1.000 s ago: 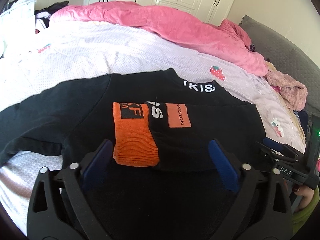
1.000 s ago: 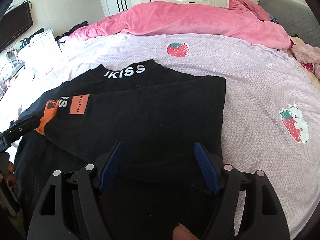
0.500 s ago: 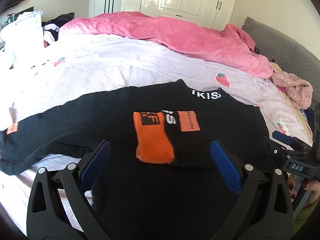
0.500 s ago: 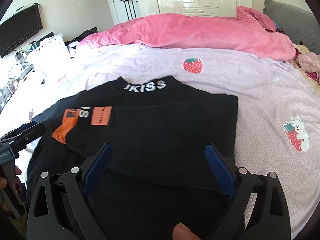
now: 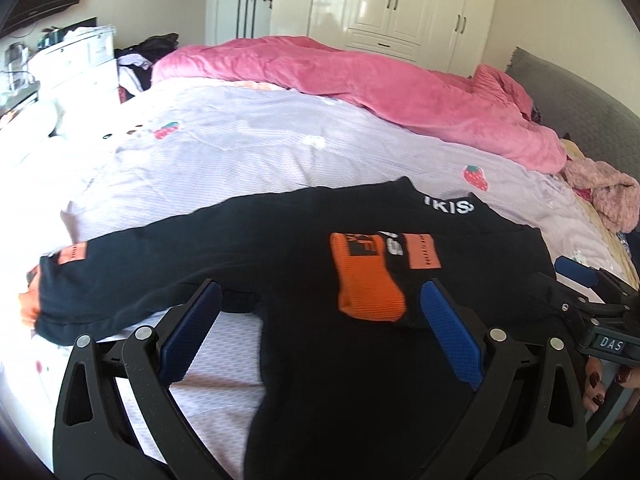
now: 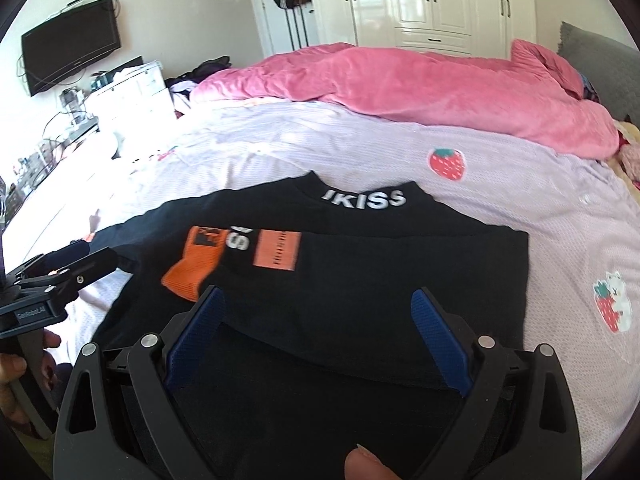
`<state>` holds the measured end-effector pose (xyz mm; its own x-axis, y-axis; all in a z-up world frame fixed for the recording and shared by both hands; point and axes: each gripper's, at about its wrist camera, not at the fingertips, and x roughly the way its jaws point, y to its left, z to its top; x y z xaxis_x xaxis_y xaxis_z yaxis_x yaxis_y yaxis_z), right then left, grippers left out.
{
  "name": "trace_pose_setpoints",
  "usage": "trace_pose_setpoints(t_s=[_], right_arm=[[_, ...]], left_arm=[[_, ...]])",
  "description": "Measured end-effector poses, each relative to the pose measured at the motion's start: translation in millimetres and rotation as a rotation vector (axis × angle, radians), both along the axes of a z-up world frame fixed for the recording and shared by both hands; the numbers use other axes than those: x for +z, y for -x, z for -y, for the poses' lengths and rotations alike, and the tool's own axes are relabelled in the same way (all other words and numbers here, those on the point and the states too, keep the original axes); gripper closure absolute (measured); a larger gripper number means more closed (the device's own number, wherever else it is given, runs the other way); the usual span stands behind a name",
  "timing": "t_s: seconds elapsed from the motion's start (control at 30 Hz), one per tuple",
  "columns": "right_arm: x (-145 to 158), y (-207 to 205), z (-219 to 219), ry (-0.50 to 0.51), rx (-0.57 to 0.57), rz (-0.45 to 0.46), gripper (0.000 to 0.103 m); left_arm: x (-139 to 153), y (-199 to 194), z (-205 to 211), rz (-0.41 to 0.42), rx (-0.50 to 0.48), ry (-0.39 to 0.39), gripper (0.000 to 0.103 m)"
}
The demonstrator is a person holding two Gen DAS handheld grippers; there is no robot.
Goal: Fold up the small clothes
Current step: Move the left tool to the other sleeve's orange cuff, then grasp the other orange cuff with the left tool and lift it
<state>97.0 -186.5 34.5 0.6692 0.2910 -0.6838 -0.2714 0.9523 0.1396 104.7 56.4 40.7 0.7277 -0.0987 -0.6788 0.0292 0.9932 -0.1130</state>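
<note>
A black sweatshirt [image 5: 288, 248] with white collar lettering [image 6: 364, 199] lies flat on the bed. One sleeve is folded across its chest, ending in an orange cuff [image 5: 366, 288]; the other sleeve [image 5: 120, 280] stretches out to the left. My left gripper [image 5: 320, 292] hovers open above the garment's lower half, with nothing between its blue pads. My right gripper [image 6: 318, 294] is also open, wide, over the folded sleeve and free of the cloth. Each gripper shows at the edge of the other's view: right gripper [image 5: 576, 280], left gripper [image 6: 80, 260].
The lilac strawberry-print bedsheet [image 5: 260, 152] surrounds the sweatshirt. A pink duvet [image 5: 380, 92] is heaped along the far side, with a fluffy pink item [image 5: 604, 196] and a grey headboard [image 5: 580, 108] at right. White drawers [image 5: 76, 60] and a wall TV [image 6: 72, 46] stand at left.
Both grippers have pulled back and risen from the sweatshirt, so more of the bed and the outstretched sleeve show. The right jaws have spread wider.
</note>
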Motion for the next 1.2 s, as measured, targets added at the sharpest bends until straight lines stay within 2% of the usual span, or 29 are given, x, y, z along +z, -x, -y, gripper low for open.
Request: trace_pose_setpoints(t_s=[0.43,0.8,1.2], right_arm=[[14,0,-53,0.012,0.09,0.033,0.008],[17,0,-92,0.03,0.149,0.048,0.007],[19,-5,-136,0.042,0.218,0.06,0.007]], left_arm=[[10,15,-51,0.031,0.116,-0.012,0.009],[11,23,-97,0.031,0.214,0.035,0.009],[5,34,-146,0.02,0.335,0.05,0.009]])
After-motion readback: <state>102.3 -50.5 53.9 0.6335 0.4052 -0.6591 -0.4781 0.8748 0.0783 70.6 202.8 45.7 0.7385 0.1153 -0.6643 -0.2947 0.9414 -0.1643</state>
